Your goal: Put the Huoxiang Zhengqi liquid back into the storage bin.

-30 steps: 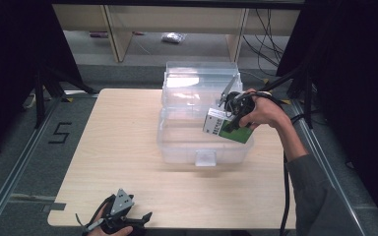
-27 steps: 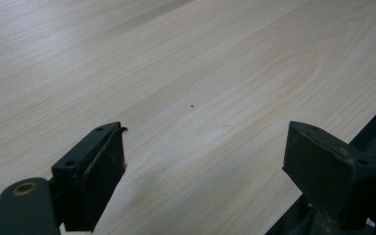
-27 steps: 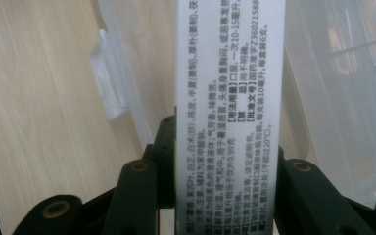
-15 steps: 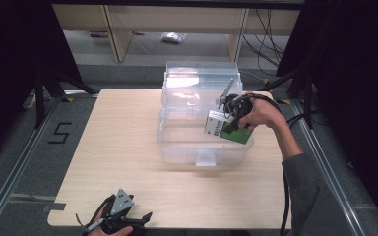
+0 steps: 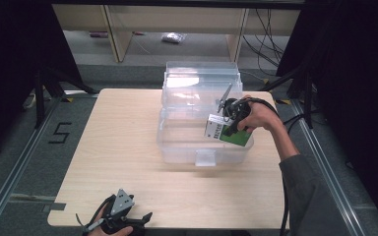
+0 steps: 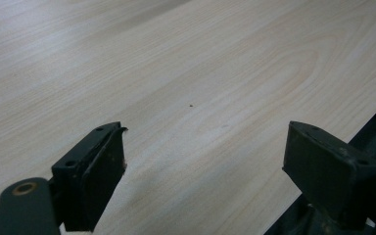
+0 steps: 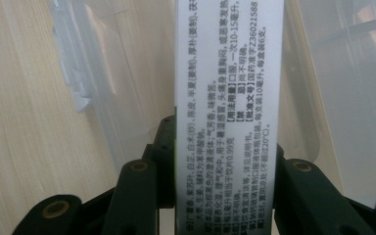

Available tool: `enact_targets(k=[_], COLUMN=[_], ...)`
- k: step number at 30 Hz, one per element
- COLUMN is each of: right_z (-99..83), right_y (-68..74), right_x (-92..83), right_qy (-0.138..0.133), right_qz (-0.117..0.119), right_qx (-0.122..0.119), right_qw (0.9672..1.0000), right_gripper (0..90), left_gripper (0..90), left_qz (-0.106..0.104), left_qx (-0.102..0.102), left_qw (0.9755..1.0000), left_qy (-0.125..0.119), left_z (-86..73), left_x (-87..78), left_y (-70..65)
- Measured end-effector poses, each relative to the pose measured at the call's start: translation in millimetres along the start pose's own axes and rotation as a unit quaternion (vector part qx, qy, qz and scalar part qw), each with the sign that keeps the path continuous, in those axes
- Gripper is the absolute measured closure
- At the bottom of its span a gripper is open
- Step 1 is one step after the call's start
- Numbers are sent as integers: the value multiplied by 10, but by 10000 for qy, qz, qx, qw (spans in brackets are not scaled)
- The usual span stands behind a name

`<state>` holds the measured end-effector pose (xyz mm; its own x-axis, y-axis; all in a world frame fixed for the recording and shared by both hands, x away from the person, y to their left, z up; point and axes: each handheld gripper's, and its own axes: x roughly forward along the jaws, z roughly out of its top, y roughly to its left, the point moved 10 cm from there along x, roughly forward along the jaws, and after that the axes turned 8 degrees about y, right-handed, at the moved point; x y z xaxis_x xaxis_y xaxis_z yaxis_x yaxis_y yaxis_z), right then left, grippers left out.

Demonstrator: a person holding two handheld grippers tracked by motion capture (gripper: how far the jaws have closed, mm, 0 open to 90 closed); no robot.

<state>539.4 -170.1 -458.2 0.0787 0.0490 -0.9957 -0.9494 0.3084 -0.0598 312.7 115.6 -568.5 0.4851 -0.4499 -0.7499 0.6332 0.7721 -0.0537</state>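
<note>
A green and white carton (image 5: 228, 132) hangs at the right side of the clear plastic box (image 5: 177, 147), held low over its inside. My right gripper (image 5: 226, 129) is shut on the carton. In the right gripper view the white printed side of the carton (image 7: 227, 98) stands upright between the two black jaws, with the clear plastic box wall (image 7: 103, 98) behind it. My left gripper (image 5: 128, 223) rests at the table's near edge. Its jaws stand wide apart over bare wood, the left gripper (image 6: 203, 161) holding nothing.
The box's clear lid (image 5: 202, 81) stands open at the back. The light wooden table (image 5: 113, 132) spreads left of the box. A metal rail (image 5: 325, 162) runs along the right side. Shelving (image 5: 118, 24) and cables lie beyond the far edge.
My right gripper has sunk a little with the carton, lower into the clear box. The left gripper has stayed where it was.
</note>
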Motion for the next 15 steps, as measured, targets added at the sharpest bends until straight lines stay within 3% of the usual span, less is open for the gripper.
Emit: enact_targets(k=[1, 5, 8, 15], right_z=[0, -14, -3, -29], right_y=[-12, -9, -15, -15], right_x=[15, 53, 86, 182], right_qy=[-12, 86, 40, 100], right_qz=[-1, -20, 23, 83], right_qx=[-102, -47, -141, -78], right_qw=[9999, 9999, 9999, 9999], right_gripper=[646, 646, 646, 646], left_gripper=[150, 150, 150, 150], left_qz=[-2, -2, 3, -1], left_qx=[14, 11, 10, 17], left_qw=[10000, 10000, 10000, 10000], left_qy=[10, 5, 19, 11], left_z=[-3, -1, -4, -3], left_x=[-2, -3, -6, -1], left_y=[2, 3, 2, 4])
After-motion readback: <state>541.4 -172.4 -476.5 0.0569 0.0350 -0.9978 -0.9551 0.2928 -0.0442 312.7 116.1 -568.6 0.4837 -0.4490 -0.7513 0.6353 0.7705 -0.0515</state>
